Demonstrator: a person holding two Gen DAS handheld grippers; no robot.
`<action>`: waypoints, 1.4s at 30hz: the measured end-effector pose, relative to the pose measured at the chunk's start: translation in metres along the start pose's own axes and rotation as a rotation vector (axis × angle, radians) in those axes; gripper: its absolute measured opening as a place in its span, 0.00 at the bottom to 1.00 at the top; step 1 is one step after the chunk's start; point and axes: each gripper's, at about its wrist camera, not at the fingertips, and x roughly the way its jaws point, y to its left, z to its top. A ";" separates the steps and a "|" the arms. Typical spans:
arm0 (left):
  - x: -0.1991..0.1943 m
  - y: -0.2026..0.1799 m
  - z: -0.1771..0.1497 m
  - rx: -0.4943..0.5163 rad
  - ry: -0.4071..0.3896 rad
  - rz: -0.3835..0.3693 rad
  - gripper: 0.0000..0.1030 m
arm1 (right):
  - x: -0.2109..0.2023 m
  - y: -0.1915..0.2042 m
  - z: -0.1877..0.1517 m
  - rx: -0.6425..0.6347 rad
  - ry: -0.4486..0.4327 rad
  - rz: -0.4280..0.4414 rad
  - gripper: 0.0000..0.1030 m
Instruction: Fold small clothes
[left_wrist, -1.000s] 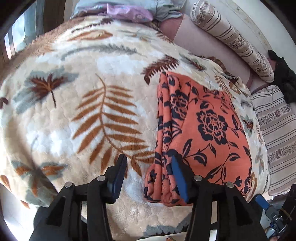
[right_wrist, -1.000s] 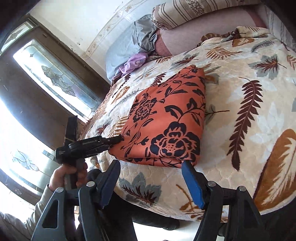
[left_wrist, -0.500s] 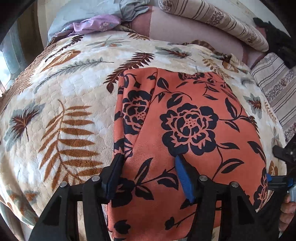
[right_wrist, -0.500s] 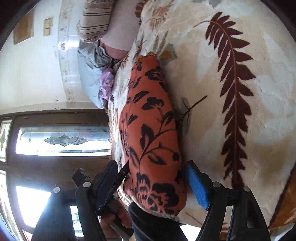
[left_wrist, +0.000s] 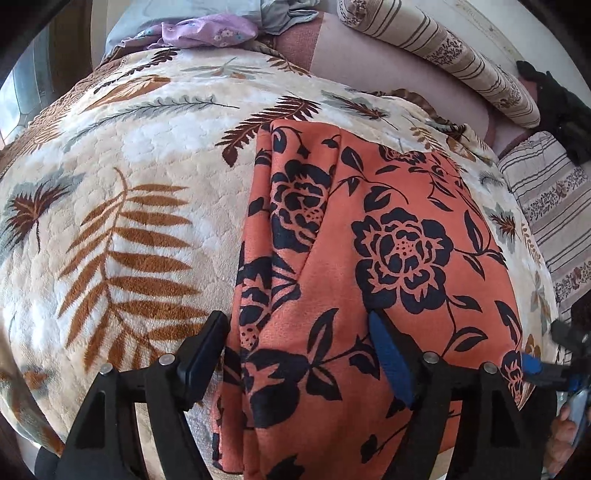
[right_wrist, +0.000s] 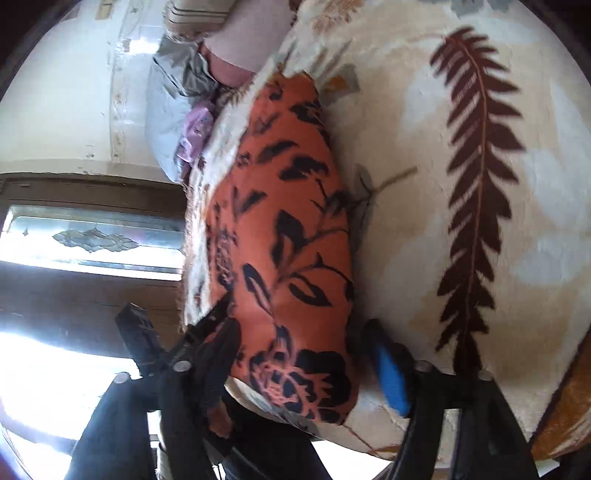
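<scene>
An orange garment with black flowers (left_wrist: 369, 258) lies folded on a cream leaf-print blanket (left_wrist: 129, 221), its near edge at the bed's front. My left gripper (left_wrist: 295, 354) is open, low over the garment's near left part, jaws spread across it. In the right wrist view the camera is rolled sideways; the same garment (right_wrist: 288, 258) lies between the open fingers of my right gripper (right_wrist: 303, 362) at its near right corner. The right gripper's tip (left_wrist: 532, 365) shows at the right edge of the left wrist view.
Striped pillows (left_wrist: 443, 55) and a pink bolster (left_wrist: 369, 62) lie at the head of the bed. A purple cloth (left_wrist: 207, 31) and grey clothes (left_wrist: 284, 14) sit at the far left. A striped sheet (left_wrist: 554, 206) is right. A window (right_wrist: 92, 240) stands beside the bed.
My left gripper moved right from beside the garment's left edge to over it, then steadied. My right gripper rolled sideways and closed in on the garment's near right corner.
</scene>
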 end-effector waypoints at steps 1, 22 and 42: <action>0.000 0.001 0.000 -0.007 0.001 -0.007 0.78 | -0.003 0.001 0.010 0.007 -0.016 0.033 0.80; -0.045 -0.011 0.013 0.025 -0.088 -0.037 0.79 | 0.033 0.014 0.066 -0.008 -0.026 -0.055 0.78; -0.002 -0.006 -0.011 0.036 -0.013 0.030 0.88 | 0.027 0.002 0.005 0.004 0.071 -0.168 0.66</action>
